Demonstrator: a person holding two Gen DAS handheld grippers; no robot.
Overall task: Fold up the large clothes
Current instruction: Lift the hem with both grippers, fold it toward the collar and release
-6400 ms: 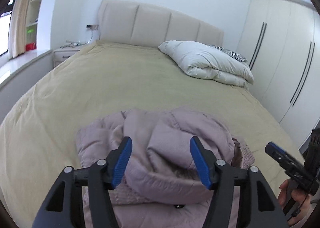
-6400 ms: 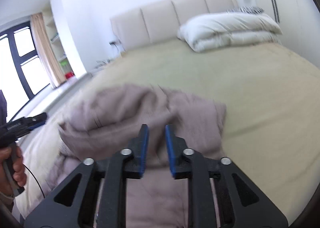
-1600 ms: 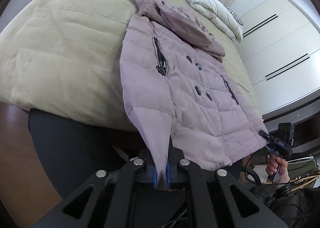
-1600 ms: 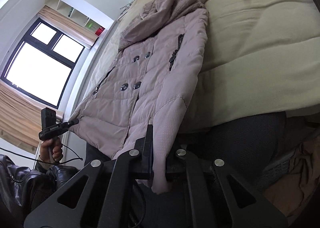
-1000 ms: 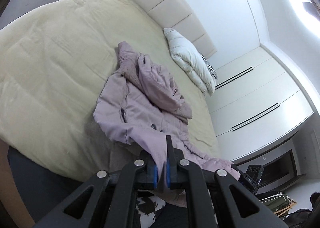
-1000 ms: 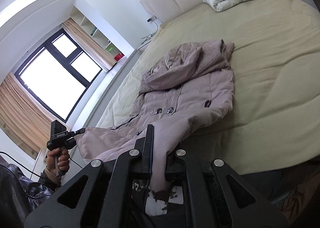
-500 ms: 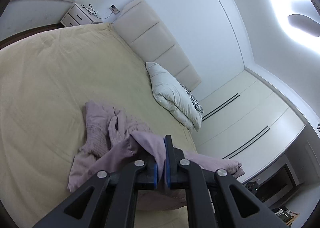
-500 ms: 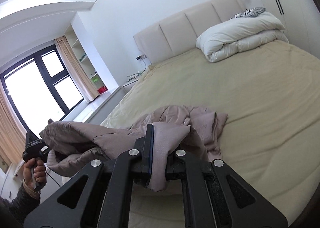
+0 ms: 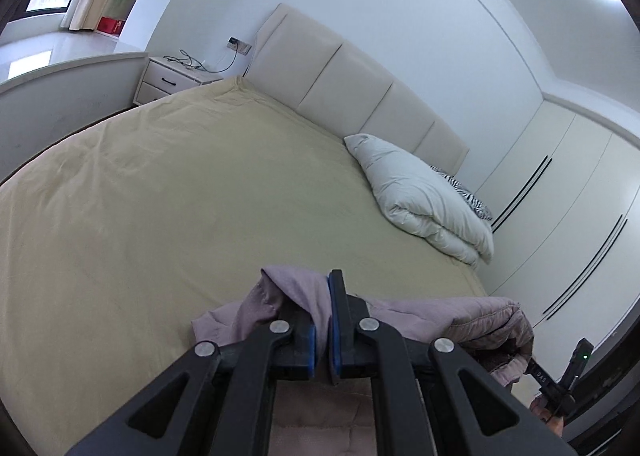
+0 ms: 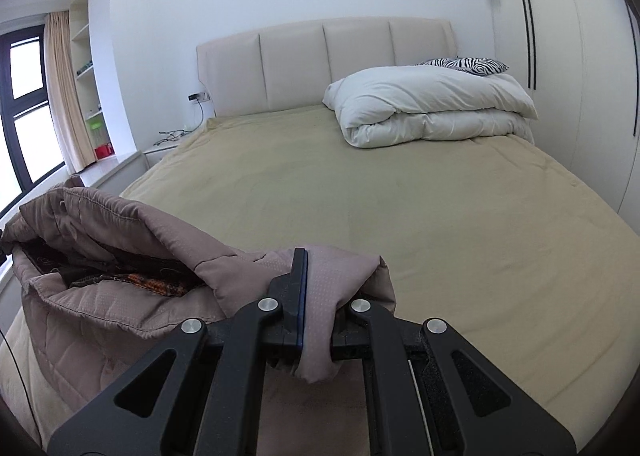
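A mauve padded jacket (image 9: 448,316) hangs bunched between my two grippers over the near end of the bed. My left gripper (image 9: 322,330) is shut on one corner of the jacket hem. My right gripper (image 10: 316,308) is shut on the other corner of the jacket (image 10: 120,252), whose dark patterned lining (image 10: 132,276) shows inside the fold. The right gripper also shows at the lower right of the left wrist view (image 9: 560,388). The rest of the jacket below the grippers is hidden.
The bed (image 9: 180,192) has a beige cover and a padded headboard (image 10: 324,60). A folded white duvet (image 10: 432,108) with a zebra pillow (image 10: 464,64) lies at the head on the right. A nightstand (image 9: 172,76) stands at the left, wardrobes (image 9: 568,196) at the right.
Both grippers have swung forward and down toward the bed with the hem. The jacket's collar and hood, seen on the cover half a second ago, are now out of sight.
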